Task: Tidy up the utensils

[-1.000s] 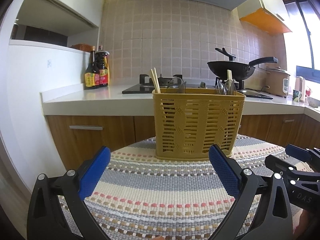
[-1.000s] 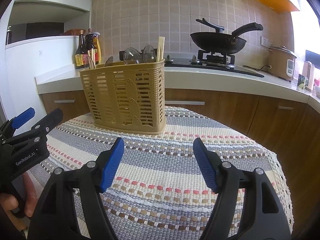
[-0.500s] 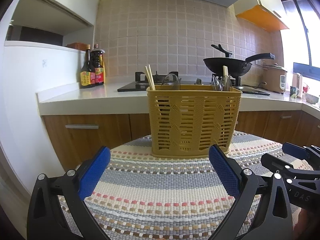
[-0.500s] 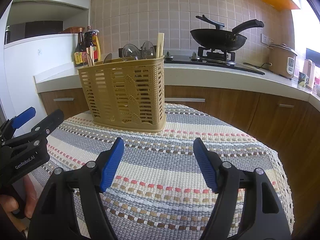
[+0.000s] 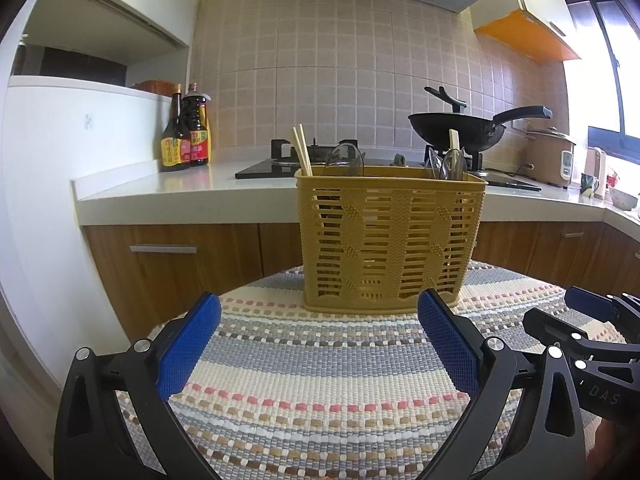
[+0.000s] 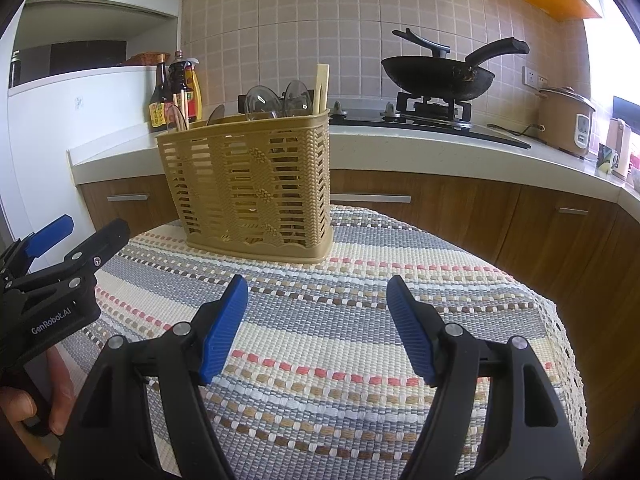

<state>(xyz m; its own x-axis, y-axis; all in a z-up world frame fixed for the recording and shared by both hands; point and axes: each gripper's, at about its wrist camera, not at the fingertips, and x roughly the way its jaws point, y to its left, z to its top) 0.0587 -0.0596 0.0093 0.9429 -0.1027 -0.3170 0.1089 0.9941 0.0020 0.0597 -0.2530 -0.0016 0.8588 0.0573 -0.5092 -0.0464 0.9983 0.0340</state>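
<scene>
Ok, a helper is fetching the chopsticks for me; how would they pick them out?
On the striped tablecloth stands a yellow slotted basket. At its left end, the chopsticks are two thin pale sticks, leaning, unlike the rounded clear spoons beside them.

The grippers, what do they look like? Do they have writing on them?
Both look alike. The left gripper and the right gripper each have two black plastic fingers shaped like open triangles, with small silver screws. Each finger ends in a ridged blue pad. White letters on the left one's side read "GenRobot.AI"; the right one's side shows "DAS". No cables or sleeves show.
</scene>
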